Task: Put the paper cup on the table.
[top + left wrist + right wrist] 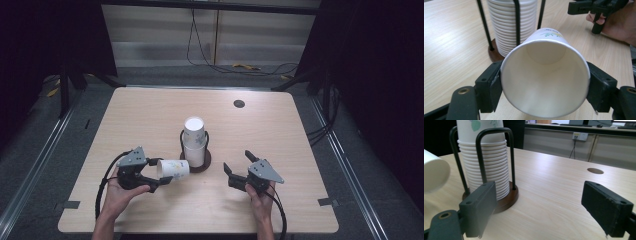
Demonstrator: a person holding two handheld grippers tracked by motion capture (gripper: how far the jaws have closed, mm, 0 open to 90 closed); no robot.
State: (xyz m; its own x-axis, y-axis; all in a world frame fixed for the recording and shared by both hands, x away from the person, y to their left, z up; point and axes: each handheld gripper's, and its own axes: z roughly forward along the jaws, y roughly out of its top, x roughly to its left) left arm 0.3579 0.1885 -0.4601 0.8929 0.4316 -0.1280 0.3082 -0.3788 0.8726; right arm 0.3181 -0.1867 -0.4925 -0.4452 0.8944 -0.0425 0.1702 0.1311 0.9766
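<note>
A white paper cup [174, 169] with a small green print lies on its side in my left gripper [156, 172], which is shut on it near the rim; in the left gripper view the cup [545, 77] opens toward the camera, between the two black pads [490, 87]. A stack of upside-down paper cups [194, 140] stands in a black wire holder on a round brown base [199, 164] at mid-table, just right of the held cup. My right gripper [239, 164] is open, right of the holder, nothing between its jaws; its own view shows the stack [486, 170] ahead-left.
The light wooden table [150, 115] has a round cable hole [239, 103] at the far right. Dark curtains and stand legs flank the table, and cables lie on the floor beyond it.
</note>
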